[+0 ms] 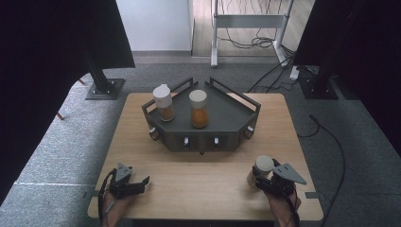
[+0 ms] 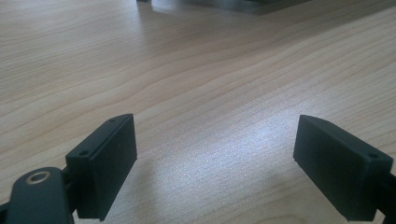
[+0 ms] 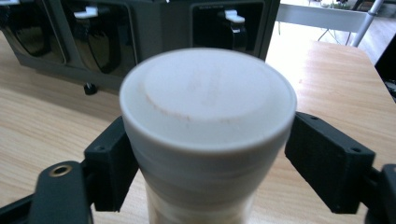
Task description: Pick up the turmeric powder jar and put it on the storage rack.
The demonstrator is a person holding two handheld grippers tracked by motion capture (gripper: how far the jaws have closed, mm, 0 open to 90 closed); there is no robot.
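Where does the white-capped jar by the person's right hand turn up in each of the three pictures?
High view: the jar stands bottom right on the table, between the right tongs.
Right gripper view: its cap sits dead centre, close up, with a jaw on either side.
Left gripper view: bare table wood lies between the open left tongs.
Shared landmark: the dark grey rack, mid-table from above, runs along the top edge of both gripper views.

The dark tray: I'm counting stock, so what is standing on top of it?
Two white-lidded jars stand on the dark tray: the left jar with brownish contents and the middle jar with orange contents. What is inside the tray's front compartments can't be seen.
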